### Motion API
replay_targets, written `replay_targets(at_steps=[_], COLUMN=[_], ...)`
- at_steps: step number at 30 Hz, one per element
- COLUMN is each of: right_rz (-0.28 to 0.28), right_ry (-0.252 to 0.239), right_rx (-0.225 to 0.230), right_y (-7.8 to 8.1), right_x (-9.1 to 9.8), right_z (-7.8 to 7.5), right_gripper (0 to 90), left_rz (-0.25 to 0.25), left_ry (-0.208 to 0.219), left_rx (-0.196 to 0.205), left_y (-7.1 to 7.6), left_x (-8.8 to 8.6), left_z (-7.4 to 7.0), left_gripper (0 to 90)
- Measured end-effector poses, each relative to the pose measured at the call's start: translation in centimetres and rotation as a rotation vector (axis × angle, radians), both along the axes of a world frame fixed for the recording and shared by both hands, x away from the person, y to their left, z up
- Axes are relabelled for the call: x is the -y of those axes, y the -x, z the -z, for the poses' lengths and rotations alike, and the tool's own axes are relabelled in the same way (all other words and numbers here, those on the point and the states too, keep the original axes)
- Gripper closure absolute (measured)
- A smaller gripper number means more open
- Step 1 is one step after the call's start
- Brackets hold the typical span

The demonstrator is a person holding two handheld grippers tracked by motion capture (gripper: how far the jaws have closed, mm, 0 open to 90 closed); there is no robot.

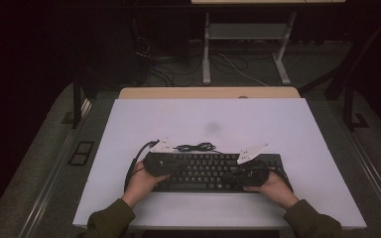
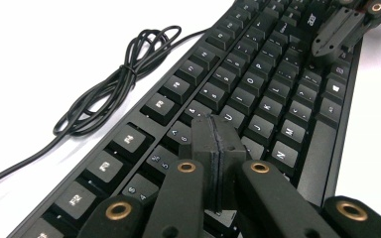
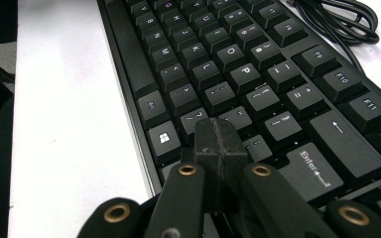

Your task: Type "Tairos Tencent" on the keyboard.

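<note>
Here's the flat black plastic computer keyboard (image 1: 213,171), lying lengthwise across the near half of the white rectangular tabletop (image 1: 208,119), close to the person's edge. Just behind it, touching nothing but the table, sits its thin black cable (image 1: 195,147), gathered in a loose coil.

Both hands are on the job. The left hand (image 1: 141,184) carries the left gripper (image 2: 217,130) over the keyboard's left end, and in the left gripper view the 2 black jaws are pressed flat together, pads meeting with nothing caught between them. Their tip hangs right over the letter rows, around the U and J keys; whether it actually touches a key, I cannot tell.

Over on the other side, the right hand (image 1: 273,186) has the right gripper (image 3: 220,133) at the keyboard's right end. Same story there: jaws clenched tight on each other, empty, tip poised above the bottom rows beside the key with the window logo (image 3: 164,139), with the long Enter key (image 3: 313,169) just off to its side.

From the left gripper view, the right gripper (image 2: 342,25) is visible far along the board.

Olive-green sleeves (image 1: 110,220) enter from the bottom of the high view.
</note>
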State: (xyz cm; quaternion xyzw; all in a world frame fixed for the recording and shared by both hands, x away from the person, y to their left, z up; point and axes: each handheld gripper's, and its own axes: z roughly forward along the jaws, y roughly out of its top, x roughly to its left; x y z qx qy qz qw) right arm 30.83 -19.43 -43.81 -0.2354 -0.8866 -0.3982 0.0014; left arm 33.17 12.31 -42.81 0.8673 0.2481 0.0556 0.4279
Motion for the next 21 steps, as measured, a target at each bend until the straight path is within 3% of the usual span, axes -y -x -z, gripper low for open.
replay_targets(at_steps=[5,8,14,19,21], right_rz=[0.000,0.000,0.000,0.000,0.001], right_ry=[0.000,-0.001,0.000,-0.001,-0.001], right_rx=[0.001,-0.001,0.000,-0.001,0.000], right_y=[0.0,0.0,0.0,0.0,0.0], right_x=[0.0,0.0,0.0,0.0,0.0], right_z=[0.0,0.0,0.0,0.0,0.0], right_gripper=[89.3,89.4,89.4,89.3,89.3], left_rz=[-0.003,-0.020,-0.049,-0.049,-0.056], left_ry=[0.010,0.023,0.058,0.058,0.054], left_rx=[-0.001,-0.002,-0.015,-0.011,-0.010], left_y=[0.1,0.2,0.3,0.6,0.7], left_x=[-0.4,-0.7,-1.5,-2.0,-2.2], left_z=[-0.2,-0.3,-0.3,-0.2,-0.2], left_gripper=[85.5,77.8,52.1,29.6,25.5])
